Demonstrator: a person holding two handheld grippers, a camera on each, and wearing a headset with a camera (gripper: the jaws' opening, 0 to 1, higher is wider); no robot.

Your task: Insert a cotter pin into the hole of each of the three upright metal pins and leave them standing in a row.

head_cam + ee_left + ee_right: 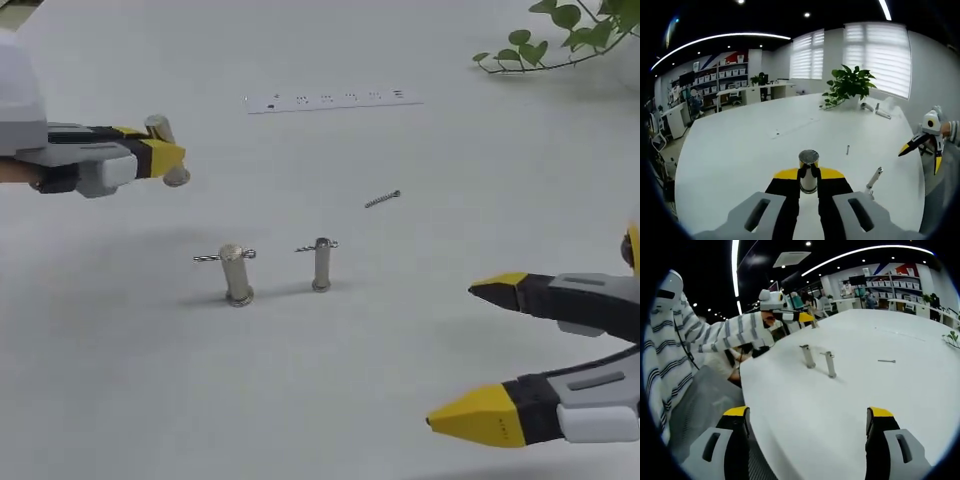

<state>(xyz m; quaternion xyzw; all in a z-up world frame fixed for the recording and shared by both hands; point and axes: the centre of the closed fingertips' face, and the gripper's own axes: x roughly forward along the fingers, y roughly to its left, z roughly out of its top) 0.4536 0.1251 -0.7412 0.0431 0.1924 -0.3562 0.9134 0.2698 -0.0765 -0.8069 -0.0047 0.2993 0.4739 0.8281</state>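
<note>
Looking down at a white bench (300, 400), we judge the job to be about two thirds done. Two metal pins stand upright near the middle of the bench, side by side and a little apart: the stouter pin (237, 274) on the left, the slimmer pin (321, 265) on the right. Each carries a cotter pin through the hole near its top. The first cotter pin (222, 257) and the second cotter pin (315, 246) both poke out sideways.

The third metal pin (158, 127) is not yet on the bench. The left hand-held gripper (172, 158), at the left edge of the head view and raised above the surface, is clamped on its shank. In the left gripper view the pin stands between the jaws, and we see no cotter pin through it.

The loose cotter pin (382, 199) lies flat on the bench, beyond the standing pair and to their right, well apart from both grippers.

The right hand-held gripper (450, 355) is at the lower right of the head view, with its jaws spread wide and nothing between them.

What remains, as we read it, is to pick up the loose cotter pin, thread it through the third metal pin, and stand that pin in line with the other two.
</note>
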